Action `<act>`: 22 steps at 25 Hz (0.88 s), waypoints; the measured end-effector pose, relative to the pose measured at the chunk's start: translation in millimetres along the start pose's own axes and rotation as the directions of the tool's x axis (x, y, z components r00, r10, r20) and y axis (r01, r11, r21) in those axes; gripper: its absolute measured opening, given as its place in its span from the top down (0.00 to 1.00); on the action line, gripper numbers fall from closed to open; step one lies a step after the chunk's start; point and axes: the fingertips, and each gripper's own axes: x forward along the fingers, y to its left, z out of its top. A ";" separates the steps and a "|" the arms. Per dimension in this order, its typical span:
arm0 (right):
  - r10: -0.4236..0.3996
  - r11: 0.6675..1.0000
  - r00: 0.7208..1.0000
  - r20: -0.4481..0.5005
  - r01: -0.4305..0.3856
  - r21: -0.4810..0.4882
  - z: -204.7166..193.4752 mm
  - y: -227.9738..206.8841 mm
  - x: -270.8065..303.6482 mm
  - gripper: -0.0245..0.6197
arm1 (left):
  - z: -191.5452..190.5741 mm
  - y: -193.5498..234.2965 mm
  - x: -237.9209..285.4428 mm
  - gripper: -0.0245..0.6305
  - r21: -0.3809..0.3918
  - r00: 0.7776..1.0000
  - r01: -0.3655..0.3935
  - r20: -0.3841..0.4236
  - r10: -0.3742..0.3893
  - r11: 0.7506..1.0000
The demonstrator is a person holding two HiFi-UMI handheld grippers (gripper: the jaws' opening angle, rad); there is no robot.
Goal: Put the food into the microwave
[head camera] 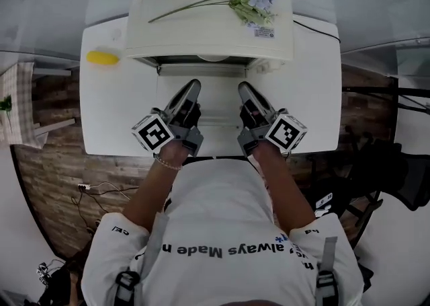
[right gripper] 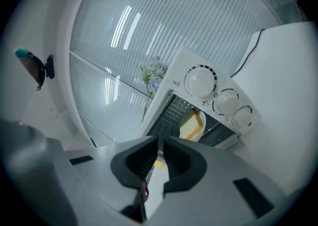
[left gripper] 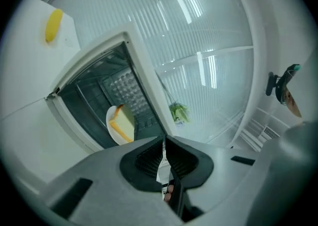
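White table [head camera: 102, 111]: microwave [head camera: 201, 25] at back, yellow object [head camera: 103, 58] left

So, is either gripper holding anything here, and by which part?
Nothing is held. The left gripper and right gripper are both shut, empty; the yellow food slice sits inside the white microwave oven.
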 end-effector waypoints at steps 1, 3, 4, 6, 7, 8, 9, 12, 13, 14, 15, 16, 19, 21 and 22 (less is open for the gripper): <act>0.008 1.000 1.000 -0.002 -0.008 -0.021 1.8 7.4 -3.8 0.90 | 0.3 -8.3 -2.3 0.93 0.022 1.000 0.009 -0.002 -0.009 1.000; 0.026 0.998 1.000 -0.004 -0.027 -0.062 6.2 23.3 -10.6 0.91 | 0.2 -24.0 -6.6 0.93 0.058 1.000 0.026 -0.003 -0.026 0.998; 0.033 0.996 0.999 -0.004 -0.034 -0.084 8.6 30.8 -14.5 0.91 | -0.4 -31.6 -8.8 0.93 0.071 0.999 0.035 -0.005 -0.035 0.997; 0.044 0.989 0.999 -0.006 -0.044 -0.138 12.8 45.3 -23.2 0.91 | -2.7 -45.1 -14.2 0.93 0.089 0.999 0.052 -0.011 -0.052 0.995; 0.050 0.984 0.999 -0.009 -0.051 -0.170 14.3 52.6 -27.5 0.91 | -3.9 -51.0 -17.3 0.93 0.100 0.998 0.060 -0.014 -0.059 0.993; 0.057 0.977 0.998 -0.012 -0.058 -0.203 15.8 60.3 -31.4 0.91 | -4.6 -57.2 -20.3 0.93 0.112 0.998 0.066 -0.017 -0.064 0.991; 0.062 0.970 0.998 -0.014 -0.063 -0.237 17.5 68.6 -34.9 0.91 | -4.7 -64.0 -22.7 0.93 0.126 0.998 0.069 -0.018 -0.068 0.990; 0.069 0.940 0.997 -0.018 -0.071 -0.334 22.7 91.5 -44.7 0.91 | -3.0 -83.6 -28.4 0.93 0.179 0.997 0.080 -0.017 -0.078 0.981; 0.073 0.929 0.997 -0.020 -0.075 -0.362 24.2 98.0 -47.6 0.91 | -1.6 -89.5 -29.8 0.93 0.198 0.997 0.082 -0.016 -0.080 0.977; 0.080 0.919 0.997 -0.022 -0.082 -0.385 25.8 104.1 -50.1 0.91 | 0.0 -95.3 -30.9 0.93 0.220 0.996 0.084 -0.015 -0.083 0.972; 0.088 0.911 0.996 -0.022 -0.090 -0.403 27.3 110.2 -52.6 0.91 | 1.6 -101.2 -31.9 0.93 0.245 0.996 0.088 -0.015 -0.087 0.966; 0.095 0.903 0.995 -0.023 -0.096 -0.419 28.6 116.4 -55.3 0.91 | 2.9 -107.5 -33.0 0.93 0.270 0.996 0.091 -0.015 -0.091 0.959; 0.103 0.868 0.994 -0.027 -0.102 -0.486 31.1 136.3 -63.0 0.91 | 5.0 -128.9 -38.5 0.93 0.341 0.995 0.104 -0.024 -0.102 0.934; 0.105 0.841 0.994 -0.032 -0.106 -0.530 32.7 149.4 -66.2 0.91 | 6.2 -142.3 -42.4 0.93 0.386 0.994 0.106 -0.030 -0.103 0.916; 0.108 0.829 0.994 -0.036 -0.110 -0.548 33.2 155.6 -67.6 0.91 | 6.9 -148.2 -44.2 0.93 0.409 0.994 0.105 -0.031 -0.101 0.907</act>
